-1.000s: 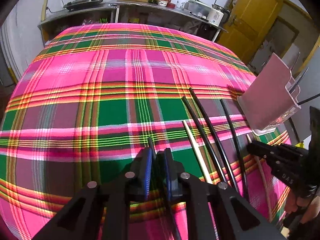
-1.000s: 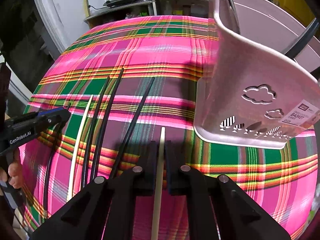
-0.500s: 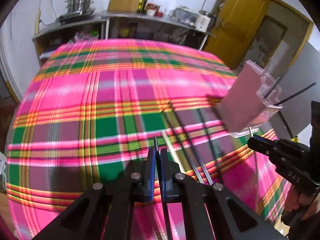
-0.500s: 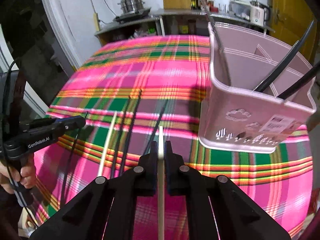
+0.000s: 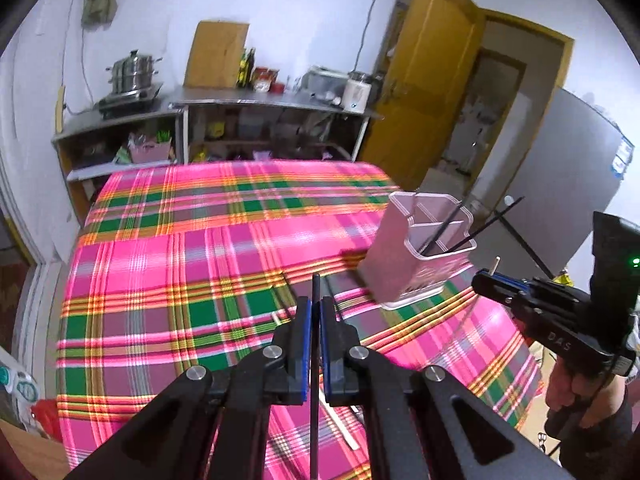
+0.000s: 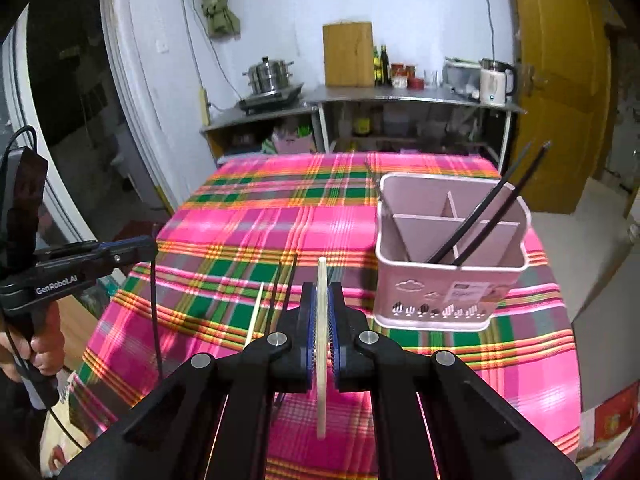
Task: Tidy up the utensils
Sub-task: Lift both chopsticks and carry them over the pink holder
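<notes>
The pale chopstick [image 6: 321, 344] is clamped in the right gripper [image 6: 321, 300], jaws narrowed hard onto it, with its long axis running up and forward along the fingers and its tip clear of the cloth. The black chopstick [image 5: 315, 360] sits the same way in the left gripper [image 5: 315, 312], pinched thin between blue-lined pads. Both sticks are off the table, in the air.

The pink caddy [image 6: 448, 280] they appear bound for stands ahead and to the right of each tool, and the right hand is the nearer (the caddy fills far more of its view). It is an open-topped plastic box with rounded corners, thin dividers making 3 compartments, and cut-out cloud shapes on its front wall. 2 black chopsticks [image 6: 488, 216] already lean in it, tips angled up to the right. My read is that each stick must be tipped to near upright over the rim before release.

On the tablecloth [image 6: 256, 216], a glossy pink, green and yellow plaid, more slim sticks lie loose: a pale one [image 6: 255, 312] and several black ones [image 6: 285, 288], smooth, thin and prone to roll.
</notes>
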